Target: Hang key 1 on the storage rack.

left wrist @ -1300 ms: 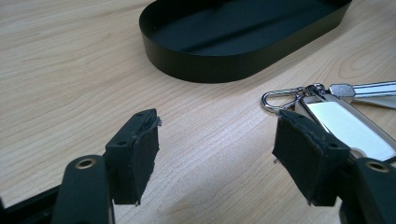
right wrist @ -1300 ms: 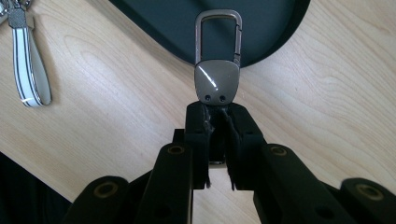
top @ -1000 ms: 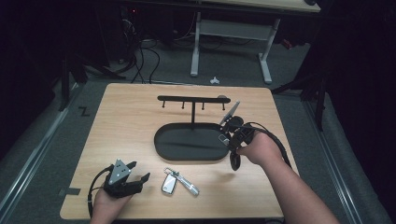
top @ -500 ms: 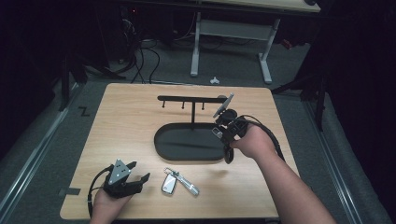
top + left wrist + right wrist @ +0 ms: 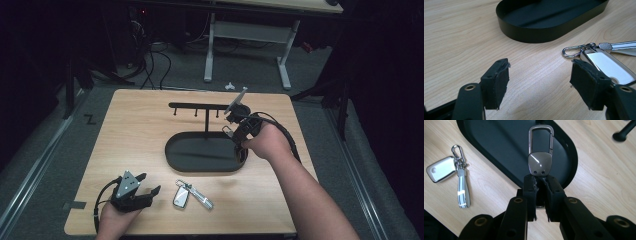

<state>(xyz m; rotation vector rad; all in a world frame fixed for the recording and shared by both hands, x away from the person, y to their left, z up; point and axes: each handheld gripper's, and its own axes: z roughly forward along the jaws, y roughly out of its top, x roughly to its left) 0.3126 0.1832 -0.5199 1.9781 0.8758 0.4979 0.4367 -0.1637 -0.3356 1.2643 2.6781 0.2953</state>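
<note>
My right gripper (image 5: 540, 180) is shut on the base of a metal carabiner clip (image 5: 540, 150), whose loop points away from the jaws over the black oval tray (image 5: 499, 145). In the high view this gripper (image 5: 235, 127) hangs above the tray's right end (image 5: 200, 167), just below the black hook bar (image 5: 197, 106). My left gripper (image 5: 540, 67) rests low on the wood with its jaws open and nothing between them. A white key fob (image 5: 606, 63) on a ring lies beside its right pad. From above, the fob (image 5: 181, 197) lies right of the left gripper (image 5: 149, 193).
The hook bar stands on a post rising from the tray. A silver strap and small clip (image 5: 461, 187) are attached to the fob (image 5: 440, 168). Bare wood surrounds the tray. Black cables trail from both grippers.
My right gripper has risen and shifted slightly left toward the hook bar, still holding the carabiner. The left gripper and the key fob have stayed put.
</note>
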